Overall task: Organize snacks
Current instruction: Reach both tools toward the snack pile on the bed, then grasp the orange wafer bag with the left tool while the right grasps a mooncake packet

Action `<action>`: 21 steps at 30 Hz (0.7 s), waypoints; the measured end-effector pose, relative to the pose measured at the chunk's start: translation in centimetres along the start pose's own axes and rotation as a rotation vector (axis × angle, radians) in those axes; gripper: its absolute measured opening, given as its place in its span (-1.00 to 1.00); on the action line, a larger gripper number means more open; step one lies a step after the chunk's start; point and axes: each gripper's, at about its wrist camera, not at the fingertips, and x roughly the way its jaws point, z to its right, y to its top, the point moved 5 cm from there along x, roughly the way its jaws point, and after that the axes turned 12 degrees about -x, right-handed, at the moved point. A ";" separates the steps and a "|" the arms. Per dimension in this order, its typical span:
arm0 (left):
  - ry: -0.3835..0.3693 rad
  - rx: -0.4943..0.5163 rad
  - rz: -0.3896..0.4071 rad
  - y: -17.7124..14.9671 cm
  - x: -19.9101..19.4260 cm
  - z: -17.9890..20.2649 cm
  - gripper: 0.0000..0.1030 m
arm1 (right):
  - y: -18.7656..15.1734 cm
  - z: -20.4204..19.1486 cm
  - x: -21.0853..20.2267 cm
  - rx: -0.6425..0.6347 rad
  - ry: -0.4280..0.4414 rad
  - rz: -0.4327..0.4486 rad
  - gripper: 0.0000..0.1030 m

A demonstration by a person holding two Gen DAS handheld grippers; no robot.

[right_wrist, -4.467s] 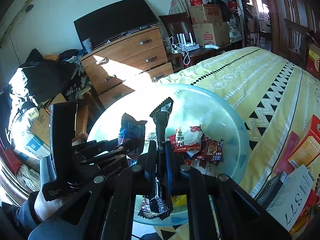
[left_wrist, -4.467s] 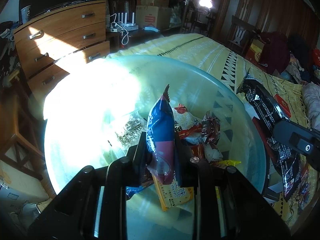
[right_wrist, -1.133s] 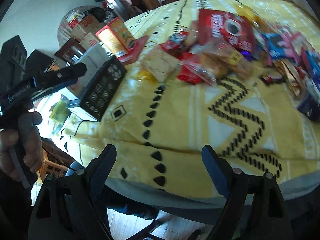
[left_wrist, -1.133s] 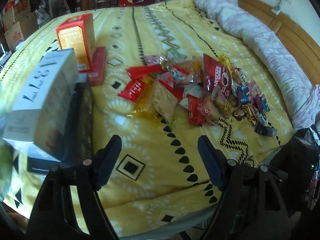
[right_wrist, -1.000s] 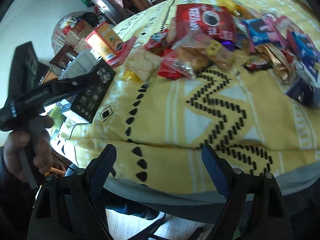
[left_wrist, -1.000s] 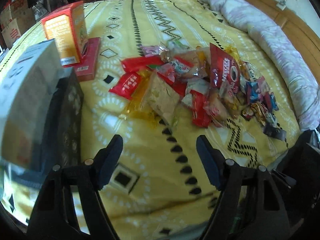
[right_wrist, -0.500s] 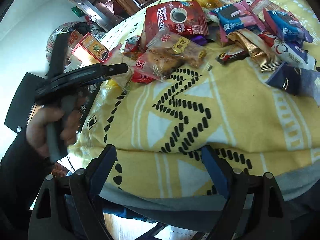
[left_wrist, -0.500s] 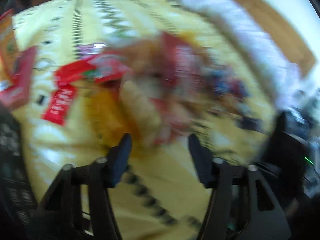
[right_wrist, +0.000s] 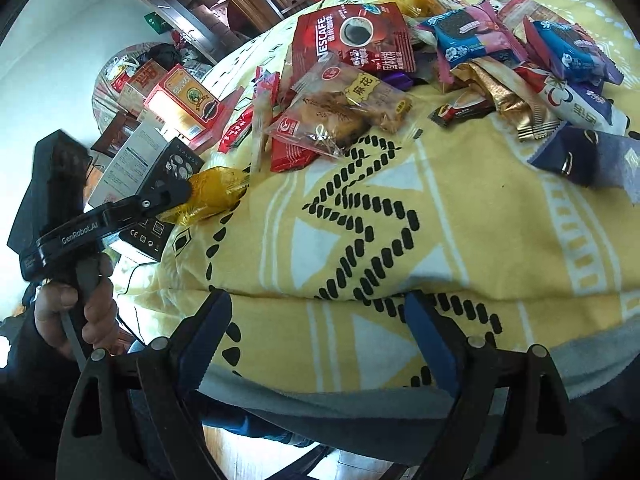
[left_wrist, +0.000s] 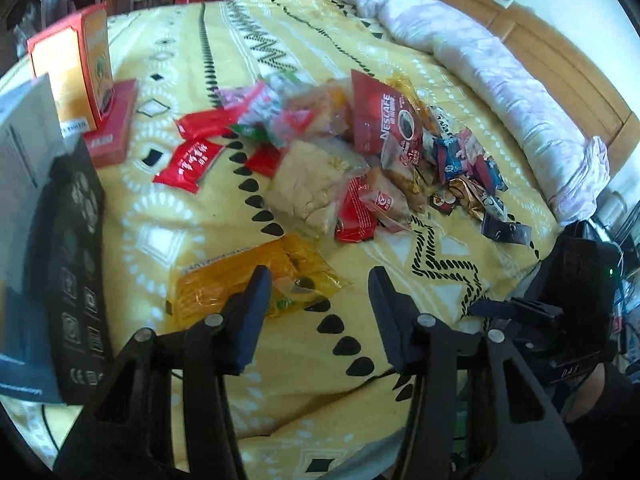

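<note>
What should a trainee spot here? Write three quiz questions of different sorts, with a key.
1. True or false: the right gripper holds a snack.
2. The red Nescafé sachet lies: A) in the snack pile on the yellow bedspread; B) in a glass basin; C) between gripper fingers.
3. Which snack lies apart from the pile, towards the bed's near edge?

Key: 1. False, its jaws stand wide apart with nothing between them. 2. A. 3. The yellow packet.
</note>
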 end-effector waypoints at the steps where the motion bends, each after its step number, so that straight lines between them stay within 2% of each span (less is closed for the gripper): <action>1: 0.018 0.011 0.011 -0.1 -0.2 -0.1 0.22 | 0.0 0.1 0.0 0.002 0.002 0.001 0.74; 2: 0.044 0.022 0.023 0.0 -0.1 -0.4 0.51 | -0.1 0.3 0.0 0.002 0.003 0.000 0.74; 3: 0.085 0.036 0.047 0.3 -0.1 -0.6 0.67 | -0.1 0.3 0.1 0.002 0.003 -0.001 0.74; 7: 0.202 0.065 0.121 1.7 0.2 -1.6 0.95 | -0.1 0.5 0.1 -0.003 0.004 0.001 0.76; 10: 0.287 0.087 0.100 2.1 1.9 -2.6 1.00 | -0.2 0.5 0.2 -0.004 0.007 0.001 0.77; 12: 0.319 0.094 0.012 1.6 3.7 -3.2 0.99 | -0.2 0.5 0.2 -0.003 0.009 0.000 0.77; 13: 0.308 0.111 -0.044 1.1 4.4 -2.9 0.97 | -0.2 0.5 0.2 -0.004 0.010 0.000 0.77; 15: 0.157 0.065 -0.178 -0.2 4.8 -1.8 0.89 | -0.2 0.5 0.1 -0.004 0.011 0.000 0.77; 17: -0.019 0.035 -0.203 -0.6 3.3 -0.2 0.87 | -0.2 0.5 0.1 -0.004 0.013 0.001 0.77; 18: -0.047 0.032 -0.199 -0.5 2.6 0.1 0.75 | -0.2 0.5 0.1 -0.003 0.013 0.001 0.77; 21: -0.078 0.020 -0.135 0.1 0.4 0.3 0.72 | -0.2 0.6 0.2 -0.004 0.013 0.001 0.77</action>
